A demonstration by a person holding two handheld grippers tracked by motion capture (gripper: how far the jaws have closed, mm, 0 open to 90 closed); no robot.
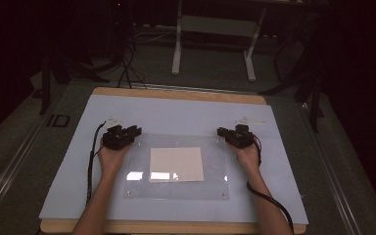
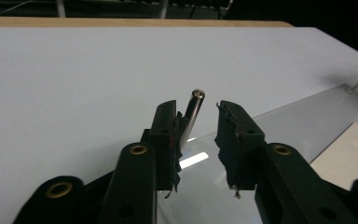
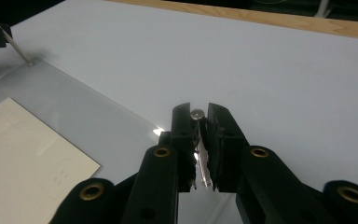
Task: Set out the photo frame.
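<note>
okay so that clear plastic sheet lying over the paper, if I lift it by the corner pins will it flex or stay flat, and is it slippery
The clear sheet looks rigid: it lies flat with straight edges and crisp reflections, so it would probably stay flat, perhaps bowing slightly. Its glossy surface suggests it slides easily on the smooth white board. The paper beneath seems loose and may shift if the sheet moves.

From above I see my left gripper (image 1: 122, 135) and right gripper (image 1: 235, 135) at the two far corners of a clear acrylic sheet (image 1: 176, 188) covering a cream paper (image 1: 176, 164) on the white board (image 1: 176, 110).
</note>
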